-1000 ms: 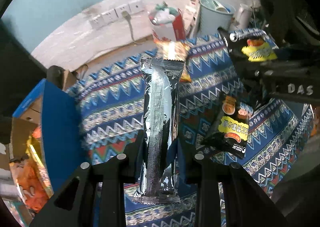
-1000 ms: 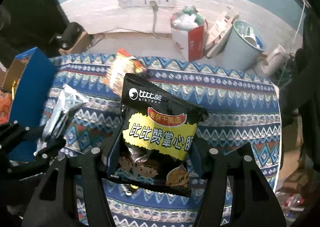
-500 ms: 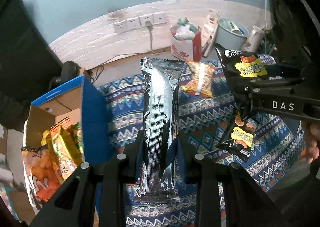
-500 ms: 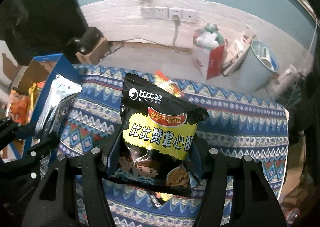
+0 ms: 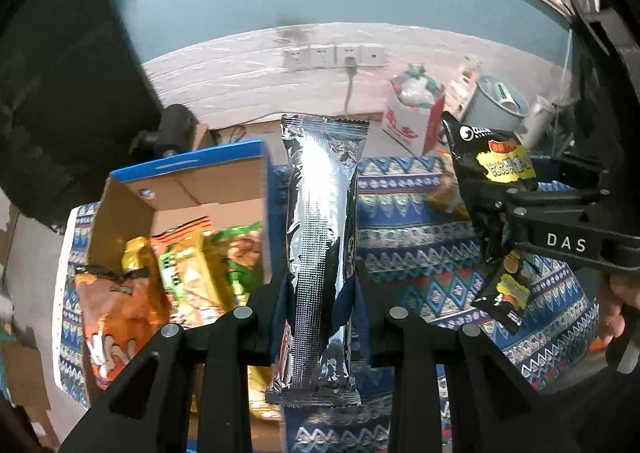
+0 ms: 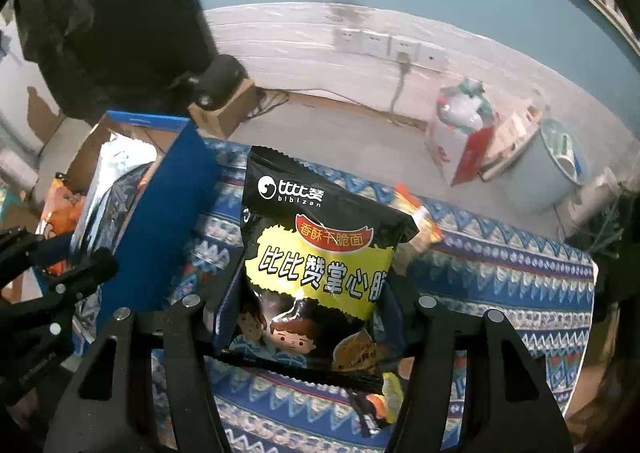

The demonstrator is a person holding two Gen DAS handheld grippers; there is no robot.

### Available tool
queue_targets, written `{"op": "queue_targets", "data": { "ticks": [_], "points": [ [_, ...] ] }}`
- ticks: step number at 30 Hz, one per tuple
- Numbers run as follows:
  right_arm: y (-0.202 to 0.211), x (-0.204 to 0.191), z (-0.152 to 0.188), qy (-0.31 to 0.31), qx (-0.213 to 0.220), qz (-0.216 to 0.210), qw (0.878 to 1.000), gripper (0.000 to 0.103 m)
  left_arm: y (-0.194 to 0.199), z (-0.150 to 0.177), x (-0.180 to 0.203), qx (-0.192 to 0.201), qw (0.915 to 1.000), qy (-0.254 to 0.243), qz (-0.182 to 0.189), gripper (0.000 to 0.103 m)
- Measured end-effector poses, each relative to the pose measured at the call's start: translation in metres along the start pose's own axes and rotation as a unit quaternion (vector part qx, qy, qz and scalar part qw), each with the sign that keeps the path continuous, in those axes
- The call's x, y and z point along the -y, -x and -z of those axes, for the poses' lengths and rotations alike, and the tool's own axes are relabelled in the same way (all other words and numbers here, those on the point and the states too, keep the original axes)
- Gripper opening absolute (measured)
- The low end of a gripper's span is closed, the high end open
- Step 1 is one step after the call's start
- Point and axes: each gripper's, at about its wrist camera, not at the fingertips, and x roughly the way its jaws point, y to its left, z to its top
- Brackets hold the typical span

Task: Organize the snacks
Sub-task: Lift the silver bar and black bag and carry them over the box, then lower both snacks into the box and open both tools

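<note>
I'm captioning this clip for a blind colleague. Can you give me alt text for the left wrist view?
The left claw is shut on a long silver foil snack packet, held upright beside an open blue cardboard box of orange and green snack bags. At right, the right claw grips a black and yellow noodle snack bag above a blue patterned tablecloth.

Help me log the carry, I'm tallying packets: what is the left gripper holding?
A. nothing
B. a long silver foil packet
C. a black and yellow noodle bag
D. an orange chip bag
B: the left gripper is clamped on the long silver foil packet, which stands upright between its fingers.
</note>
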Motion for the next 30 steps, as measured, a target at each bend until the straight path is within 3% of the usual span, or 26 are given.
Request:
{"op": "queue_targets", "data": {
  "ticks": [19,30],
  "points": [
    [-0.018,-0.098,-0.04,0.056,0.003,-0.04,0.998,0.059,0.004,0.02,-0.095,-0.001,0.9962,0.084,-0.024,0.03],
    [-0.037,-0.153,-0.057,0.082,-0.006,-0.064,0.995,0.059,-0.008,0.038,-0.137,-0.021,0.9905,0.135,-0.014,0.03]
  ]
}}
